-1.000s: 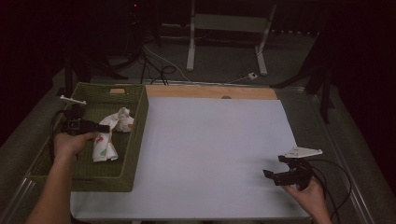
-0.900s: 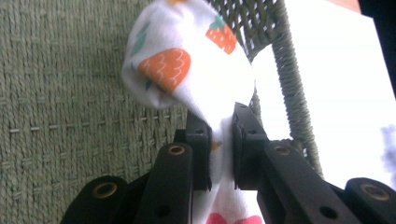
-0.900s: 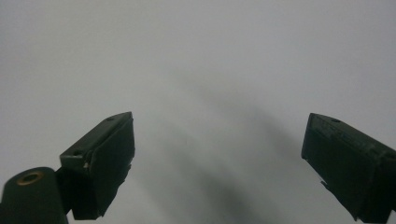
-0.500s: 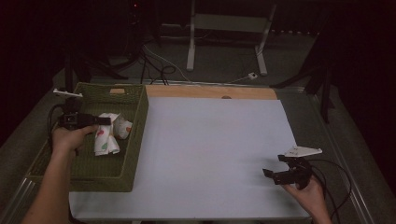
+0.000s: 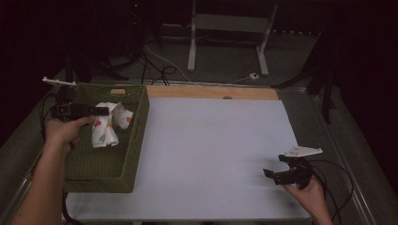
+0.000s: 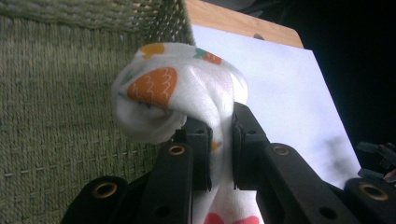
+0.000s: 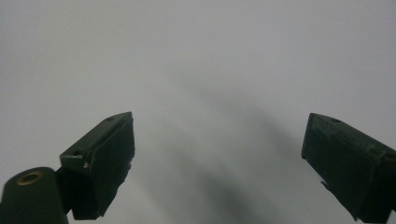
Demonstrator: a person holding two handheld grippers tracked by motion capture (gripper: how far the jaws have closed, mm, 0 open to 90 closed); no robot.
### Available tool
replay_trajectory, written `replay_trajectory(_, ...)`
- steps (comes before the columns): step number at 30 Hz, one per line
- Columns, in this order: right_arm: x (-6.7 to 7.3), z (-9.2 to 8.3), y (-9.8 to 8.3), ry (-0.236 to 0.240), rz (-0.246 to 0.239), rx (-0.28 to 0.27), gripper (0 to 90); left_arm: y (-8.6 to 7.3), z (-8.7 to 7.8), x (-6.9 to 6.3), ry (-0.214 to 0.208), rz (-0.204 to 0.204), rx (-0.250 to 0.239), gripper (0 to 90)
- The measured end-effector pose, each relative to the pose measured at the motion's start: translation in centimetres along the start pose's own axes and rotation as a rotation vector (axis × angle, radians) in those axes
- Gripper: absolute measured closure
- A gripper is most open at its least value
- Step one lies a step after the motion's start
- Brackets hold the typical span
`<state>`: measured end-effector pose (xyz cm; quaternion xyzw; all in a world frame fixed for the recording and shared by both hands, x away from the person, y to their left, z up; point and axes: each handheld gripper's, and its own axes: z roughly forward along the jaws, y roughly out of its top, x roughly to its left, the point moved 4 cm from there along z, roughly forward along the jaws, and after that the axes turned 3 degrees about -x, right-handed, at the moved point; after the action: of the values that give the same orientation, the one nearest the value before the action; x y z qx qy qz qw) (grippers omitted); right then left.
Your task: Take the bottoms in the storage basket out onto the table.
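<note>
Left gripper (image 6: 219, 140) jaws clamped mid-fold on soft white fruit-print cloth (image 6: 182, 98): light, floppy, will drape; right gripper (image 7: 217, 158) jaws apart, empty.

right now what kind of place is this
Probably a lab or studio bench set up for recording handling work: a flat white table sheet, a hand-held black two-jaw gripper trailing a cable, and metal stand legs with cables on the dark floor behind.

My table (image 5: 324, 140) with a grey surround, a white sheet (image 5: 211, 154) spread across most of it, a strip of bare wood (image 5: 211, 92) along its far edge, a green woven basket (image 5: 101, 171) standing on its left side, overlapping the sheet's left edge
</note>
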<state>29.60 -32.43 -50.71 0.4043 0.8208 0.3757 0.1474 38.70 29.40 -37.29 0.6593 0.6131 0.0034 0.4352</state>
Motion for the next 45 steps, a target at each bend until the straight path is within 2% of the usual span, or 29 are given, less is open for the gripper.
replay_trajectory(5,0.0,0.1,0.0,0.001,-0.005,0.004,9.5,1.4,-1.3,-1.8,0.001,0.035,-0.013,80.8)
replay_trajectory(6,0.0,0.1,0.0,0.001,-0.005,0.004,9.5,1.4,-1.3,-1.8,0.001,0.035,-0.013,80.8)
replay_trajectory(7,0.0,0.1,0.0,-0.003,-0.001,0.004,9.5,1.9,-1.6,-2.6,0.001,0.047,-0.019,80.8)
replay_trajectory(8,-0.1,0.1,0.0,-0.002,0.001,0.002,9.5,1.9,-1.6,-2.6,0.001,0.047,-0.019,80.8)
replay_trajectory(9,-0.1,0.2,0.0,0.000,0.004,0.001,9.5,2.4,-1.8,-3.4,-0.004,0.065,-0.021,80.8)
replay_trajectory(10,-0.1,0.2,0.0,0.000,0.004,0.001,9.5,2.4,-1.8,-3.4,-0.004,0.065,-0.021,80.8)
replay_trajectory(11,0.0,0.1,0.1,-0.002,0.007,0.001,9.5,2.8,-1.9,-4.4,-0.011,0.081,-0.025,80.7)
replay_trajectory(12,-0.1,0.1,0.1,-0.003,0.012,0.000,9.5,2.8,-1.9,-4.4,-0.011,0.081,-0.025,80.8)
replay_trajectory(13,-0.1,0.1,0.1,-0.004,0.012,-0.002,9.5,3.2,-1.8,-5.3,-0.024,0.094,-0.024,80.8)
replay_trajectory(17,-0.2,-0.1,0.1,-0.005,0.014,-0.008,9.5,3.8,-1.2,-7.2,-0.044,0.121,-0.020,80.8)
replay_trajectory(18,-0.2,-0.1,0.1,-0.005,0.014,-0.008,9.5,3.8,-1.2,-7.2,-0.044,0.121,-0.020,80.7)
replay_trajectory(19,-0.3,-0.1,0.0,-0.004,0.013,-0.008,9.5,3.9,-0.6,-8.1,-0.057,0.134,-0.015,80.8)
replay_trajectory(20,-0.3,-0.1,0.0,-0.003,0.014,-0.009,9.5,3.9,-0.6,-8.1,-0.057,0.134,-0.015,80.8)
replay_trajectory(21,-0.3,-0.1,0.0,-0.003,0.011,-0.009,9.5,3.9,0.1,-9.1,-0.071,0.144,-0.009,80.7)
replay_trajectory(22,-0.3,-0.1,0.0,-0.003,0.011,-0.009,9.5,3.9,0.1,-9.1,-0.071,0.144,-0.009,80.7)
replay_trajectory(24,-0.4,-0.2,0.0,-0.004,0.011,-0.010,9.5,3.8,1.5,-10.3,-0.089,0.160,0.009,80.7)
replay_trajectory(26,-0.4,-0.2,0.0,-0.005,0.013,-0.010,9.5,3.8,2.0,-10.6,-0.094,0.164,0.014,80.7)
replay_trajectory(31,-0.6,-0.5,0.0,-0.012,0.021,-0.018,9.5,3.0,4.8,-12.3,-0.112,0.186,0.035,80.7)
replay_trajectory(32,-0.6,-0.5,0.0,-0.012,0.021,-0.018,9.5,3.0,4.8,-12.3,-0.112,0.186,0.035,80.8)
replay_trajectory(33,-0.6,-0.5,0.0,-0.011,0.023,-0.018,9.5,2.8,5.7,-13.0,-0.119,0.195,0.043,80.7)
replay_trajectory(34,-0.6,-0.5,0.0,-0.011,0.023,-0.018,9.5,2.8,5.7,-13.0,-0.119,0.195,0.043,80.7)
replay_trajectory(35,-0.7,-0.6,0.0,-0.013,0.024,-0.019,9.5,2.5,6.6,-13.7,-0.126,0.200,0.060,80.7)
replay_trajectory(38,-0.6,-0.5,0.0,-0.011,0.020,-0.017,9.5,2.3,7.7,-14.4,-0.135,0.205,0.075,80.7)
replay_trajectory(39,-0.6,-0.5,0.0,-0.011,0.019,-0.016,9.5,2.0,8.7,-15.0,-0.138,0.210,0.088,80.7)
replay_trajectory(40,-0.6,-0.5,0.0,-0.011,0.019,-0.016,9.5,2.0,8.7,-15.0,-0.138,0.210,0.088,80.7)
replay_trajectory(41,-0.6,-0.5,0.0,-0.012,0.019,-0.016,9.5,1.7,9.8,-15.6,-0.144,0.213,0.096,80.7)
replay_trajectory(42,-0.6,-0.5,0.0,-0.011,0.018,-0.016,9.5,1.7,9.8,-15.6,-0.144,0.213,0.096,80.7)
replay_trajectory(43,-0.6,-0.5,0.0,-0.010,0.017,-0.017,9.5,1.4,10.8,-16.2,-0.143,0.215,0.105,80.7)
replay_trajectory(45,-0.7,-0.5,0.0,-0.011,0.020,-0.018,9.5,1.2,11.4,-16.5,-0.143,0.218,0.111,80.7)
